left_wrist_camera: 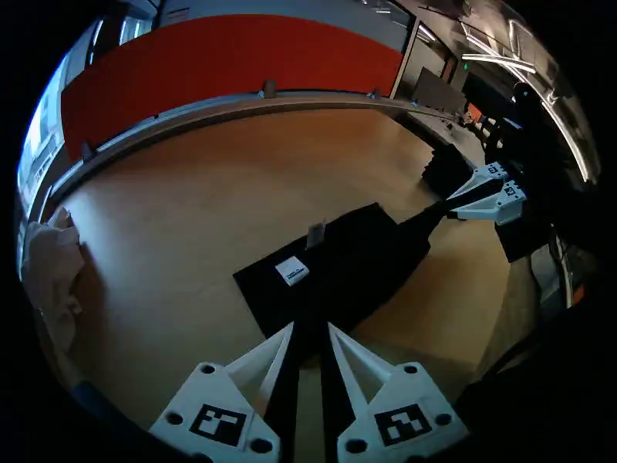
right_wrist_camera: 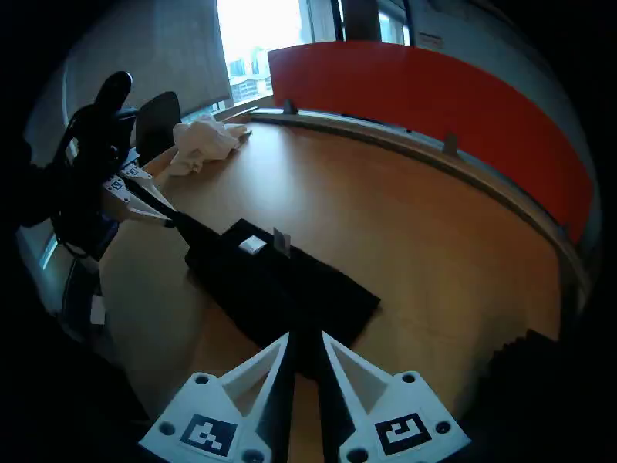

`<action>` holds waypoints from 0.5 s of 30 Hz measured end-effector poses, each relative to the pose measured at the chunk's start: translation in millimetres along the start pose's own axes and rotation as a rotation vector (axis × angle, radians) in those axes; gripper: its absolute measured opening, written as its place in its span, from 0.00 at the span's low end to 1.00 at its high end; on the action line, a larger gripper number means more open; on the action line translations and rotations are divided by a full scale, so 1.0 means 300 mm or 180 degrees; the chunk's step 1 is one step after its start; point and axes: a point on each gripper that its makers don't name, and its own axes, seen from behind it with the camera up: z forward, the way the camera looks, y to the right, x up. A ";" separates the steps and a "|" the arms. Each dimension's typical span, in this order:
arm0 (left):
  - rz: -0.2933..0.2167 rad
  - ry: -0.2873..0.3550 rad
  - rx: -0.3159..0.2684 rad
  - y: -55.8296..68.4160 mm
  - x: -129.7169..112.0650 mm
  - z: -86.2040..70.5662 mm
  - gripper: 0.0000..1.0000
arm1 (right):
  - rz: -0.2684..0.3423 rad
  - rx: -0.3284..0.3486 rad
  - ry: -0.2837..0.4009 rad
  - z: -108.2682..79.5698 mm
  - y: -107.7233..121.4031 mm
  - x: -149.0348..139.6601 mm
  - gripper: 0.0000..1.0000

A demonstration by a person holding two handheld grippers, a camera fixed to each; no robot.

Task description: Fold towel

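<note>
A black towel (left_wrist_camera: pixel 347 262) lies stretched on the wooden table (left_wrist_camera: pixel 231 193), with a white label (left_wrist_camera: pixel 291 271) and a small grey tag (left_wrist_camera: pixel 315 234) on top. My left gripper (left_wrist_camera: pixel 308 351) is shut on the towel's near corner. At the far end, my right gripper (left_wrist_camera: pixel 451 207) pinches another corner. In the right gripper view the towel (right_wrist_camera: pixel 285 293) runs away from my right gripper (right_wrist_camera: pixel 307 351), which is shut on its edge. The left gripper (right_wrist_camera: pixel 176 220) holds the far corner, pulled to a point, with a person's dark sleeve (right_wrist_camera: pixel 85 177) behind it.
A crumpled white cloth (right_wrist_camera: pixel 202 143) lies at the table's edge near the window, also seen as the pale heap (left_wrist_camera: pixel 50 262). A red partition (right_wrist_camera: pixel 432 100) runs along the table's back. A dark chair (right_wrist_camera: pixel 158 116) and a dark stack (left_wrist_camera: pixel 447 166) stand nearby.
</note>
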 end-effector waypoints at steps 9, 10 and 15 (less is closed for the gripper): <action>-0.0015 -0.0031 -0.0019 -0.016 0.001 0.038 0.15 | -0.0007 -0.0002 -0.0067 0.036 0.036 -0.013 0.16; -0.0021 -0.0040 -0.0018 -0.019 -0.002 0.043 0.15 | -0.0003 0.0001 -0.0074 0.040 0.039 -0.014 0.16; -0.0070 -0.0104 -0.0016 -0.034 -0.019 0.076 0.15 | 0.0006 0.0014 -0.0130 0.067 0.055 -0.024 0.16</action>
